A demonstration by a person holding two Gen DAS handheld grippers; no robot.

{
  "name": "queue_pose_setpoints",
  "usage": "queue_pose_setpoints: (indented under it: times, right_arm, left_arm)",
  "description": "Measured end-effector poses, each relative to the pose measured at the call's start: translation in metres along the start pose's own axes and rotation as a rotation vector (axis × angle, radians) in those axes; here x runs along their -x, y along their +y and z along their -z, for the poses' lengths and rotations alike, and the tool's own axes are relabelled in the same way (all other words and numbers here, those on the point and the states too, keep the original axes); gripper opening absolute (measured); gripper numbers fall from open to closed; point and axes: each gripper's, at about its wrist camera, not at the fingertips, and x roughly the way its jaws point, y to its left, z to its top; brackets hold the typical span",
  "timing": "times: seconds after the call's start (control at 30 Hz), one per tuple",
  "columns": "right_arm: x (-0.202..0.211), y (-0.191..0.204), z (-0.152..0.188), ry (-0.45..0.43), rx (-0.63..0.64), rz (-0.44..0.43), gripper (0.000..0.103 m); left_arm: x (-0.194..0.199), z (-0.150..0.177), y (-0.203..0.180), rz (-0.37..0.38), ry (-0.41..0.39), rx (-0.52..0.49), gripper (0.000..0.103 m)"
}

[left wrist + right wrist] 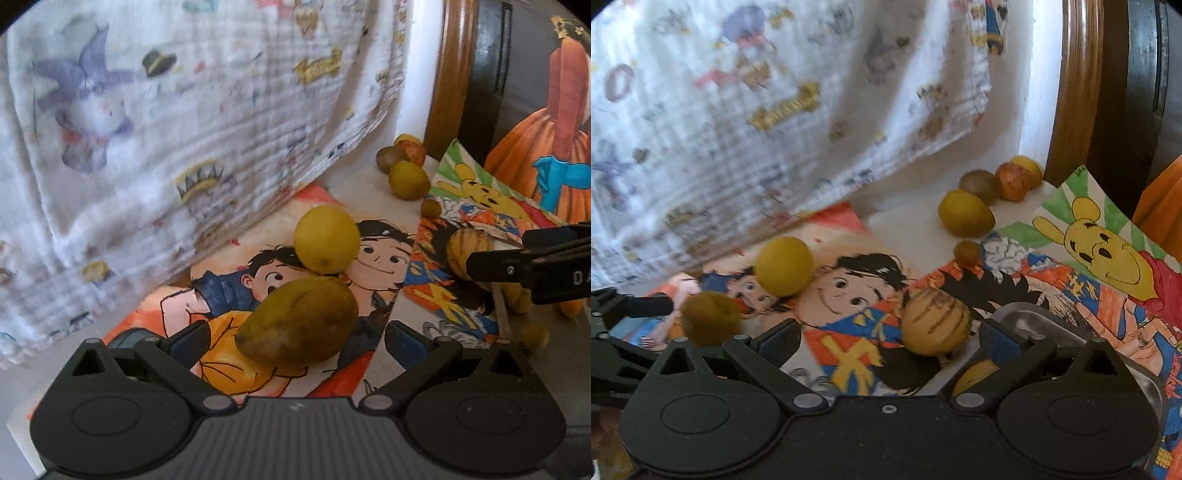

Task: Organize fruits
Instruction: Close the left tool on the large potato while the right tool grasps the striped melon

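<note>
A brownish-green oval fruit point(299, 325) lies on a cartoon drawing, between the fingers of my left gripper point(297, 339), which is open and clear of it on both sides. Just behind it sits a round yellow fruit point(327, 240). In the right wrist view, my right gripper point(890, 339) is open around a striped yellow fruit point(934, 321), which lies nearer the right finger. A metal tray point(1034, 314) lies under that finger with a yellow fruit point(975, 373) in it, mostly hidden. Several more fruits point(982, 192) cluster at the back, and a small brown one point(967, 253) sits closer.
A printed white cloth point(166, 129) hangs down to the table along the left and back. Coloured drawings point(1100, 240) cover the table surface. A wooden round frame point(454, 74) and an orange painted picture point(554, 147) stand at the back right.
</note>
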Motion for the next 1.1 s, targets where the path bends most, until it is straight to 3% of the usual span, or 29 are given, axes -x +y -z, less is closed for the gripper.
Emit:
queue_pose_setpoints:
  times: [0.27, 0.57, 0.73, 1.1]
  right_arm:
    - [-0.034, -0.013, -0.004, 0.028, -0.018, -0.027, 0.098]
    - [-0.048, -0.019, -0.003, 0.016, -0.017, 0.006, 0.097]
    - [-0.058, -0.021, 0.003, 0.060, -0.027, -0.008, 0.080]
    - [-0.055, -0.016, 0.005, 0.040, -0.037, -0.031, 0.074]
  left_arm:
    - [-0.015, 0.001, 0.010, -0.009, 0.010, 0.044, 0.099]
    - [-0.021, 0.001, 0.005, -0.022, -0.006, 0.003, 0.091]
    - [-0.021, 0.001, 0.000, -0.025, -0.009, -0.026, 0.084]
    - [-0.021, 0.001, -0.003, -0.032, -0.012, -0.042, 0.078]
